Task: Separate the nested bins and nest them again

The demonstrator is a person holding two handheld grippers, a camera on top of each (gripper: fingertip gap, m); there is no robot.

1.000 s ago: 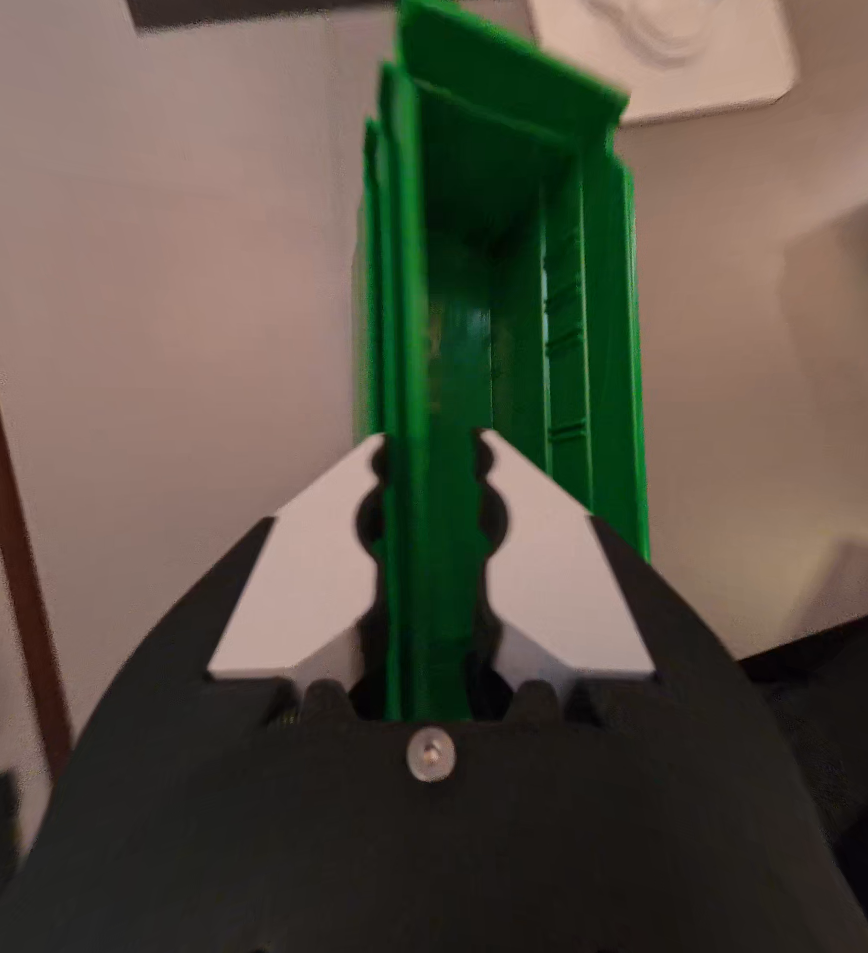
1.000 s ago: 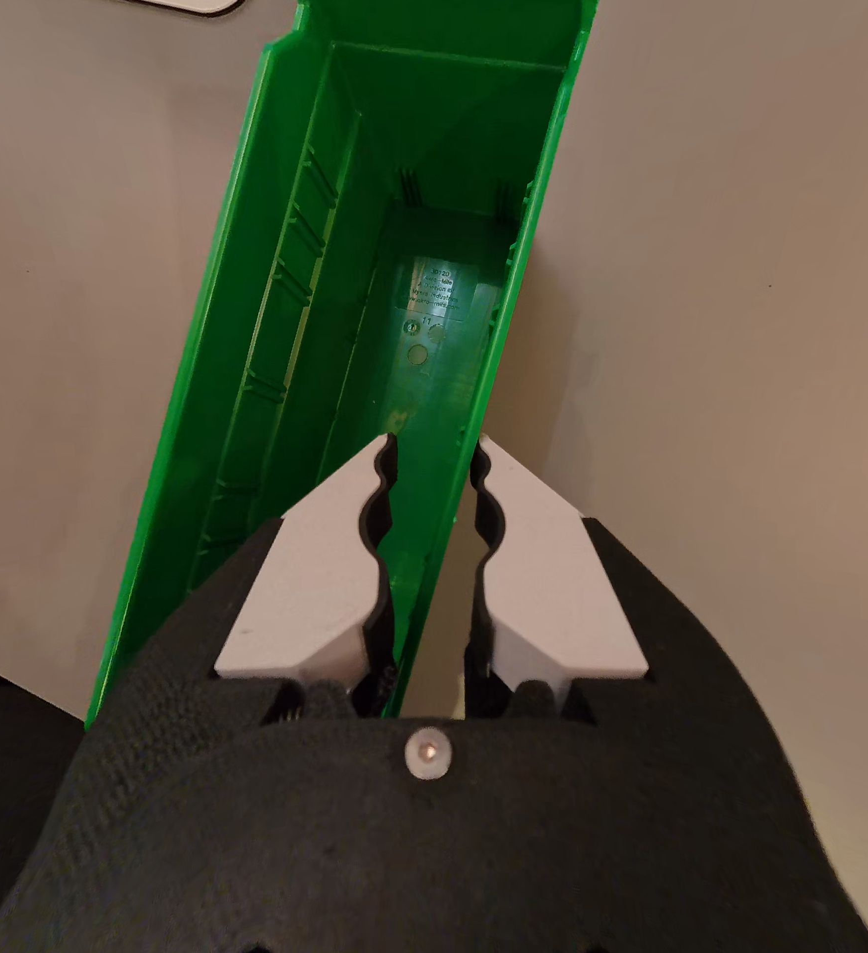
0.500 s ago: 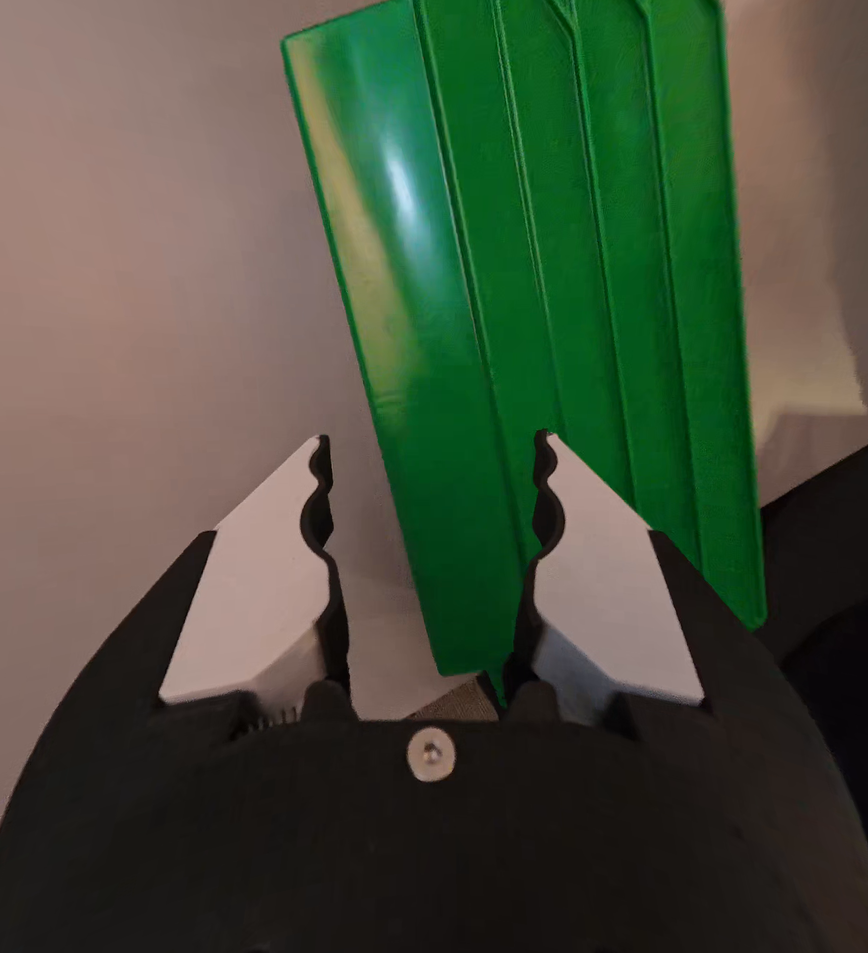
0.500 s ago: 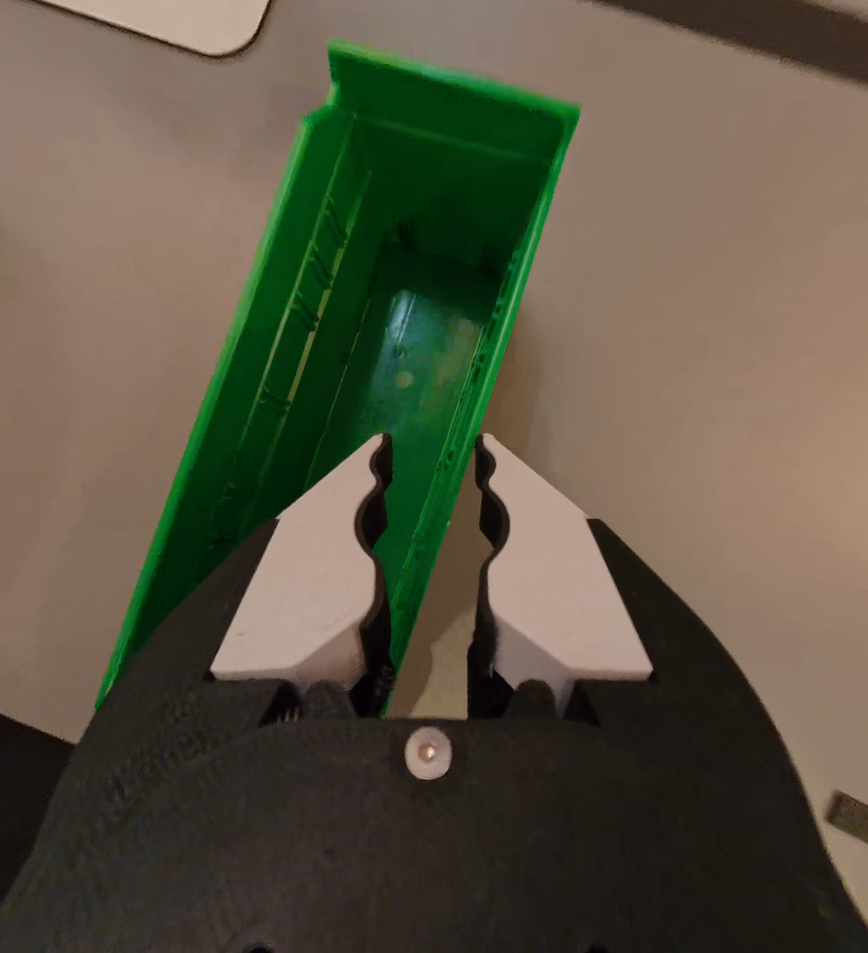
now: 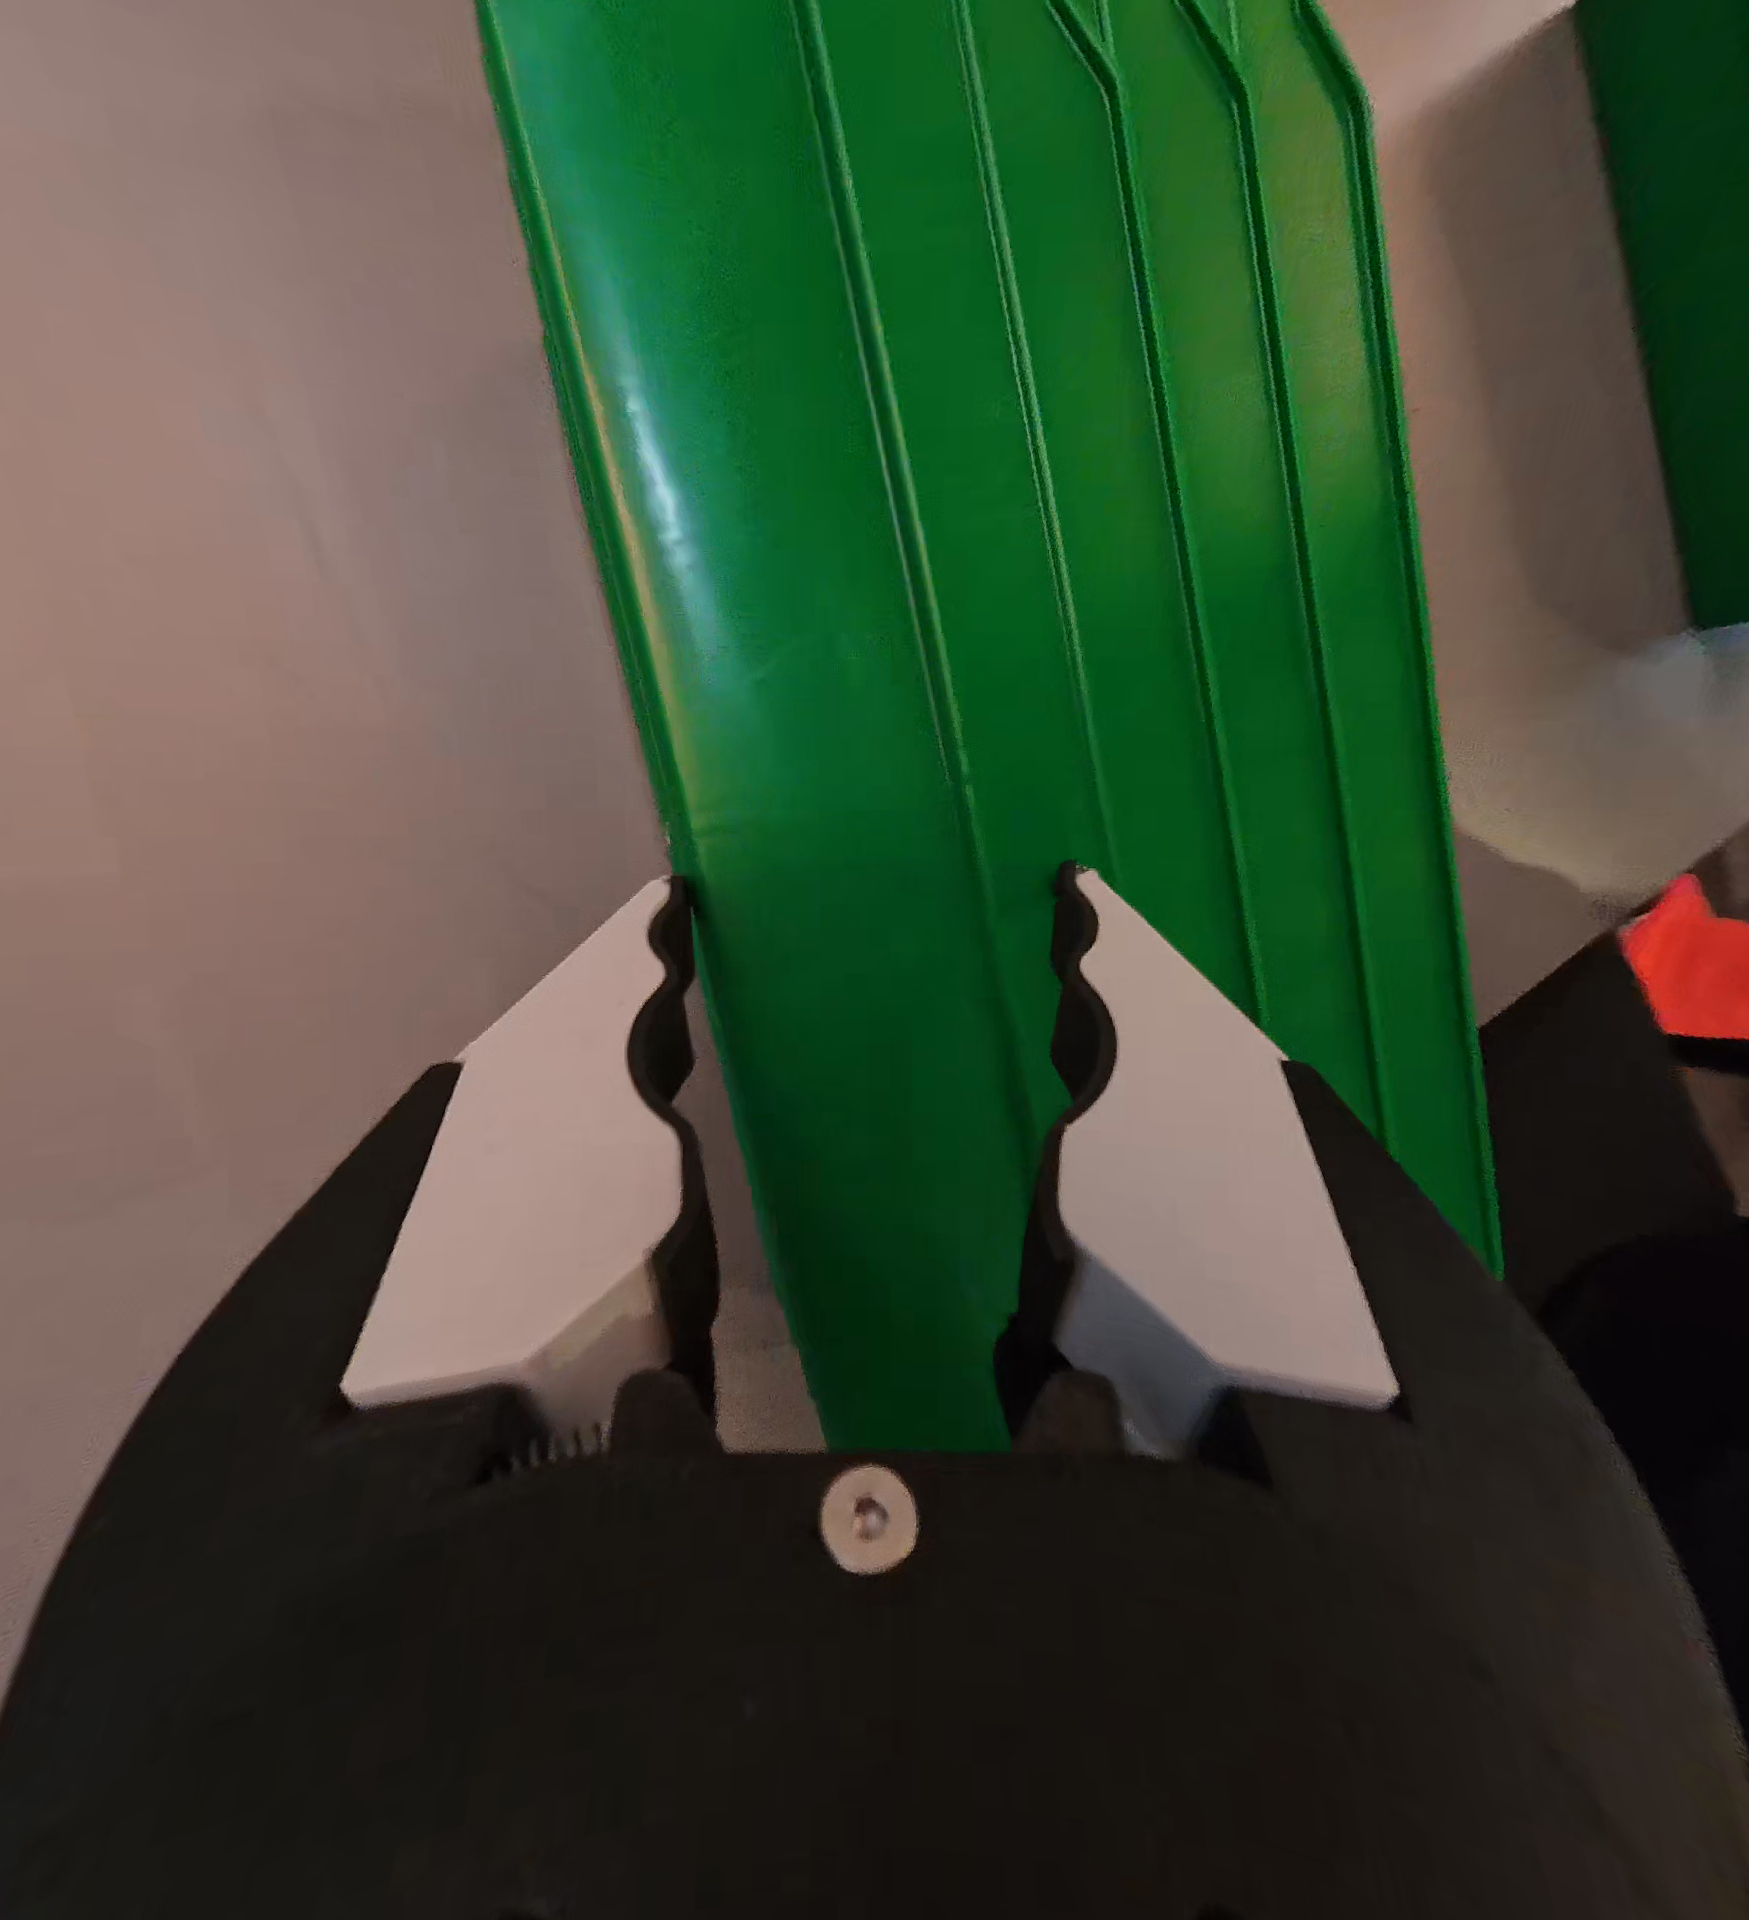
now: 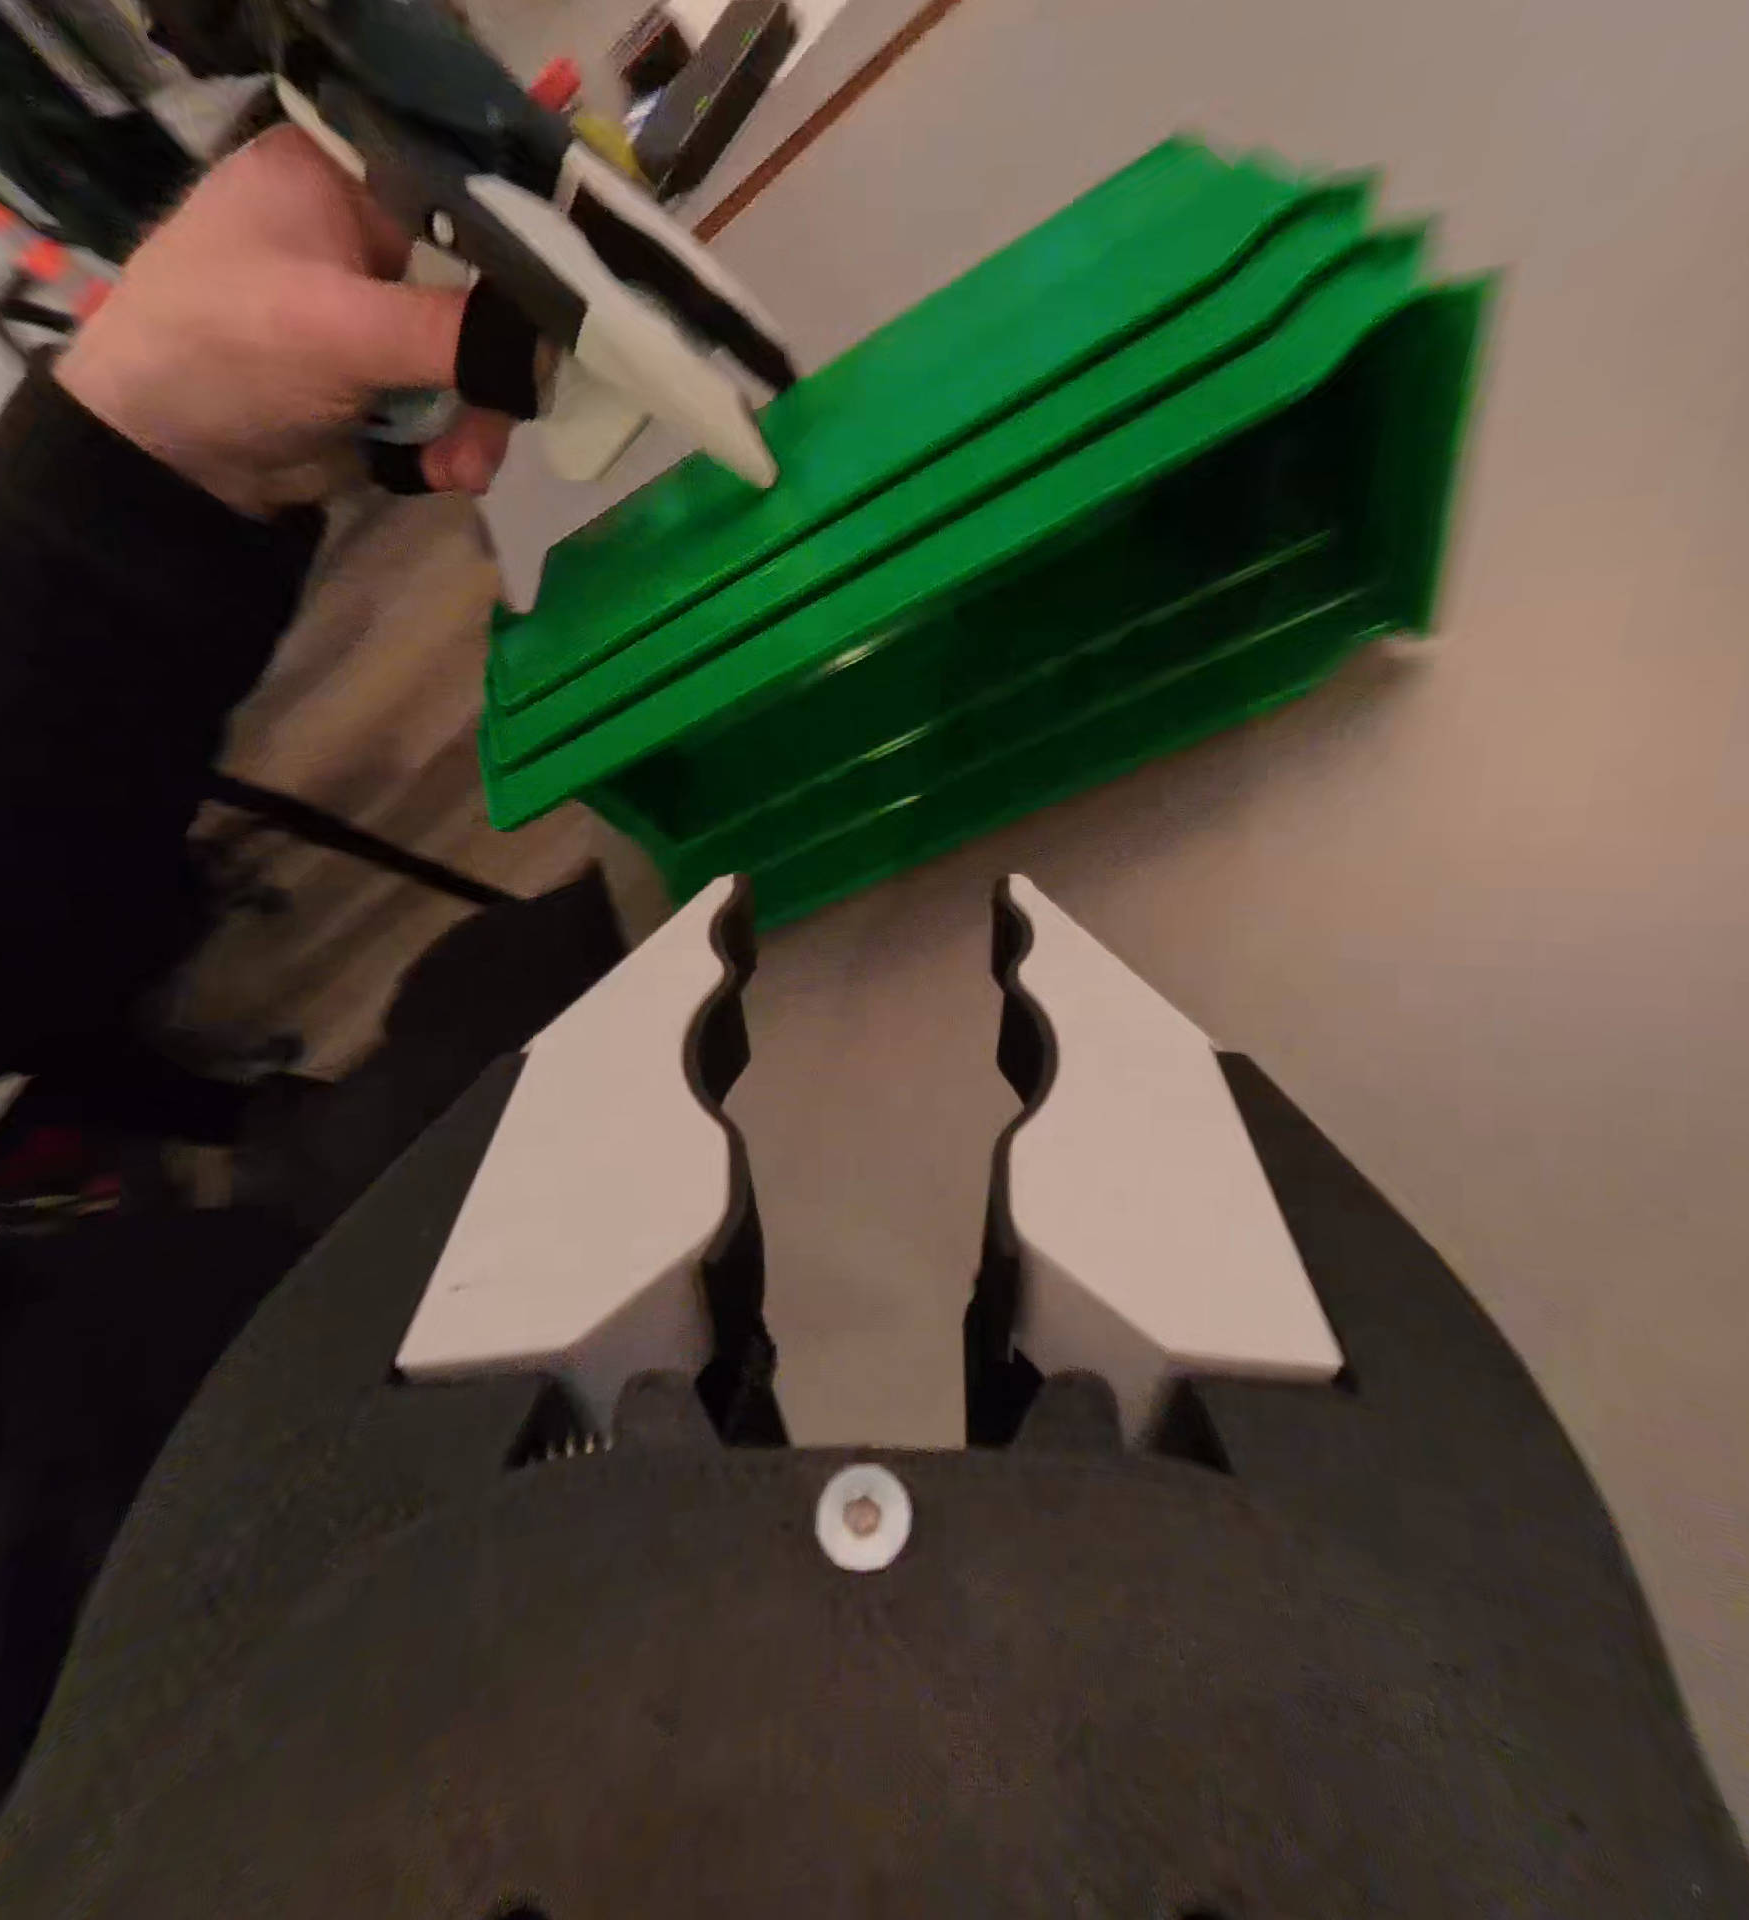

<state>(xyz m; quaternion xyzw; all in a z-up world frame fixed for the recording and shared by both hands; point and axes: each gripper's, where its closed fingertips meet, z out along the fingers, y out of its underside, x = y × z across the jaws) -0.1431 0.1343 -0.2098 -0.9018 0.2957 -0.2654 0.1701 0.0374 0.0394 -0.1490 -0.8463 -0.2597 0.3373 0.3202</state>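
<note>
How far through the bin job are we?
Done: one bin seems to stand apart at the right edge of the left wrist view.

In hand: nothing is gripped. The left gripper is open at the stack, which lies on its side showing three nested rims. The right gripper is open and empty.

Left: separating that stack, then nesting everything.

Light: dim, warm indoor light on the beige table (image 5: 226, 623)
Glare: a pale streak of shine runs down the green bins (image 5: 662, 499) in the left wrist view
Shadows: soft grey shade lies on the table beside the bins
Blur: right wrist view smeared by motion, worst on the bins (image 6: 953, 582) and the person's hand (image 6: 257, 332)
Distortion: wide-angle bending toward the edges
</note>
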